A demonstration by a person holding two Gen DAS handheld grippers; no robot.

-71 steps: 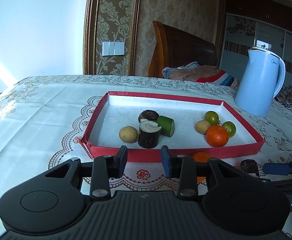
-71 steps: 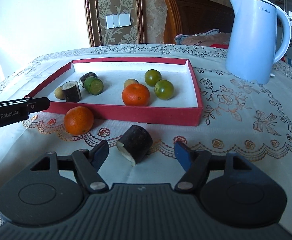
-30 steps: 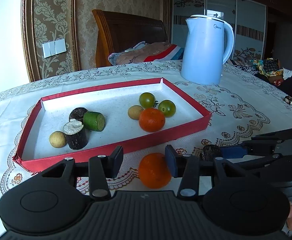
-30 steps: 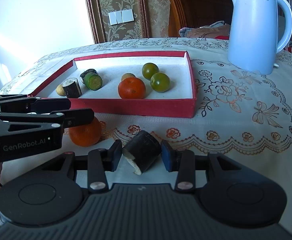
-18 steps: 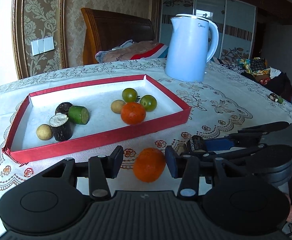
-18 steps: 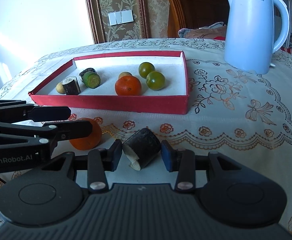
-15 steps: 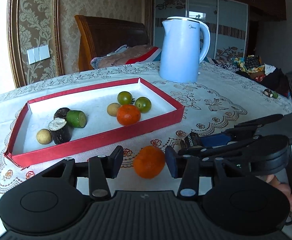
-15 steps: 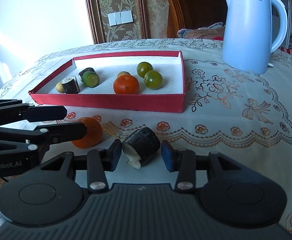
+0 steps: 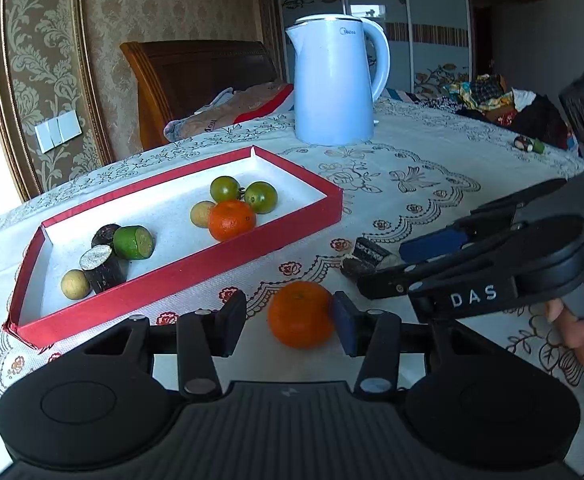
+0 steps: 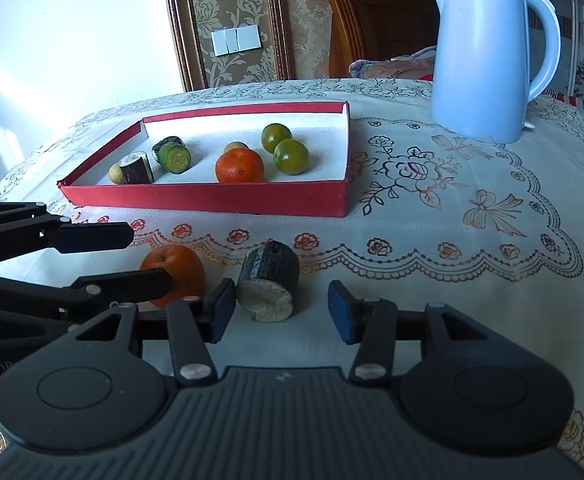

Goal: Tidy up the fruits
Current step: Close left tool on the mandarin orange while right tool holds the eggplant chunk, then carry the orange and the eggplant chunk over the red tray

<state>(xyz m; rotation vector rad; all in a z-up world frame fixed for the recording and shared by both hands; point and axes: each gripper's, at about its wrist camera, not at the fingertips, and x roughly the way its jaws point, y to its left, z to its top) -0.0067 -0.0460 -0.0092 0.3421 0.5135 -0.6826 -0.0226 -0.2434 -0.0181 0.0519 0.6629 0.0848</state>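
A red tray (image 9: 212, 264) (image 10: 212, 198) with a white floor holds an orange, two green fruits, small yellowish fruits and several cut dark and green pieces. In front of it on the cloth lies a loose orange (image 9: 300, 314) (image 10: 180, 272). My left gripper (image 9: 290, 324) stands open around it; the orange leans on the right pad, with a gap at the left pad. A dark cut piece (image 10: 270, 284) (image 9: 365, 258) with a pale end rests on the cloth between the pads of my right gripper (image 10: 282, 316), whose jaws are opening and stand clear of it.
A pale blue kettle (image 9: 333, 84) (image 10: 487, 56) stands behind the tray to the right. A wooden chair back (image 9: 196, 76) with clothes is beyond the table. A person's hand (image 9: 583, 332) holds the right gripper. Small items (image 9: 527, 145) lie near the far right table edge.
The right jaws have spread and let go of the dark piece, which now sits free on the cloth. The left gripper has shifted, and the orange sits nearer its right pad.
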